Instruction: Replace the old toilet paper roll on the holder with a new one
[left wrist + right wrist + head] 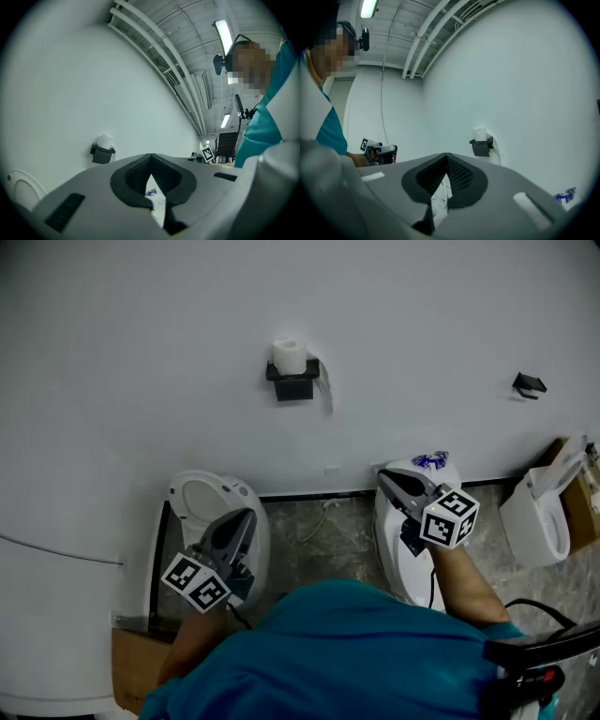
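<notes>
L gripper [247,517] & R gripper [384,478] shut, empty; roll [290,354] ahead looks light, soft, so we'd pinch its sides gently.

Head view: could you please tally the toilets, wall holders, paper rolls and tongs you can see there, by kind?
Toilets: 3
Black wall holders: 2
Toilet paper rolls: 1
Tongs: 2
Total: 8

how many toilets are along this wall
3 toilets: one at the left, one right of centre, and one near the right edge. The person may hide more.
</notes>
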